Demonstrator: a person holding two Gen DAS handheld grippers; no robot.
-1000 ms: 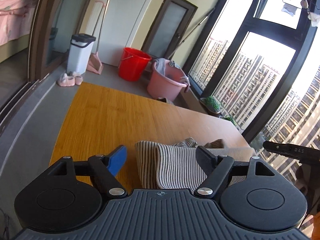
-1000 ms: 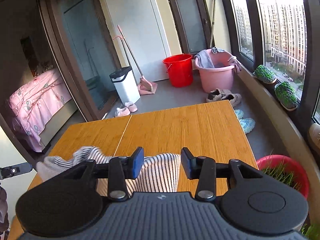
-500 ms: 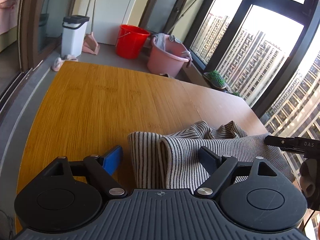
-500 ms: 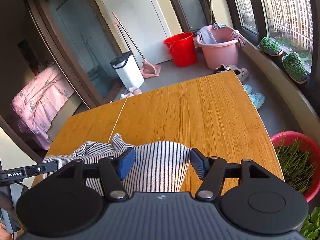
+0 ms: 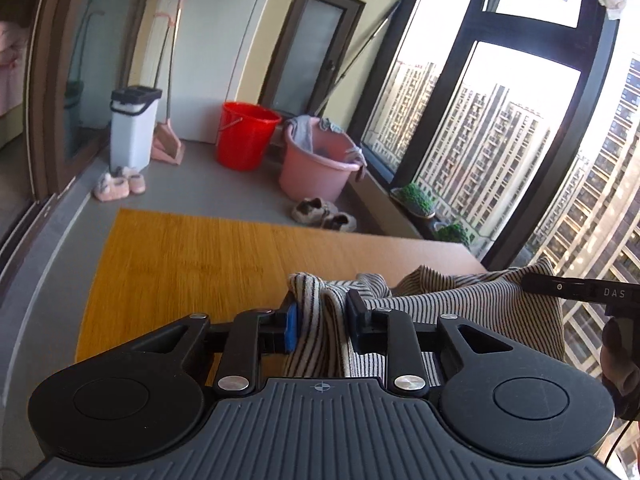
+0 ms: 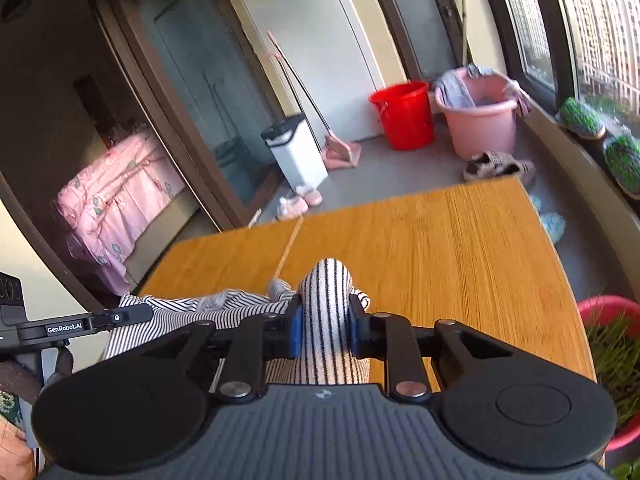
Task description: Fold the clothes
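Item 1, left gripper (image 5: pixel 321 317): I see its jaws pinching a bunched fold of the striped garment (image 5: pixel 472 308), lower centre of the left wrist view. The blue pad on the left finger presses the cloth from one side, the black finger from the other.

Item 2, right gripper (image 6: pixel 323 325): I see it pinching a rounded hump of the same striped garment (image 6: pixel 326 312), lower centre of the right wrist view. Blue pads sit on both sides of the cloth.

Item 3, striped garment: black and cream knit, stretched between my two grippers above the near edge of the wooden table (image 5: pixel 192 264). In the left wrist view it runs from centre to the right edge; in the right wrist view it trails off to the lower left. I cannot tell whether any of it rests on the table.

Item 4, wooden table (image 6: pixel 460 248): bamboo-toned top, middle of both views.

Item 5, floor beyond the table, upper half of the left wrist view: red bucket (image 5: pixel 246 135), pink basin (image 5: pixel 318 164) with cloths draped on its rim, white bin (image 5: pixel 132 128), pink dustpan (image 5: pixel 168 146), pink slippers (image 5: pixel 119 186), brown shoes (image 5: pixel 324 214).

Item 6, pink bedding (image 6: pixel 116 196): left of the right wrist view, behind a glass door.

Item 7, red planter with grass (image 6: pixel 612 332): right edge, right wrist view.
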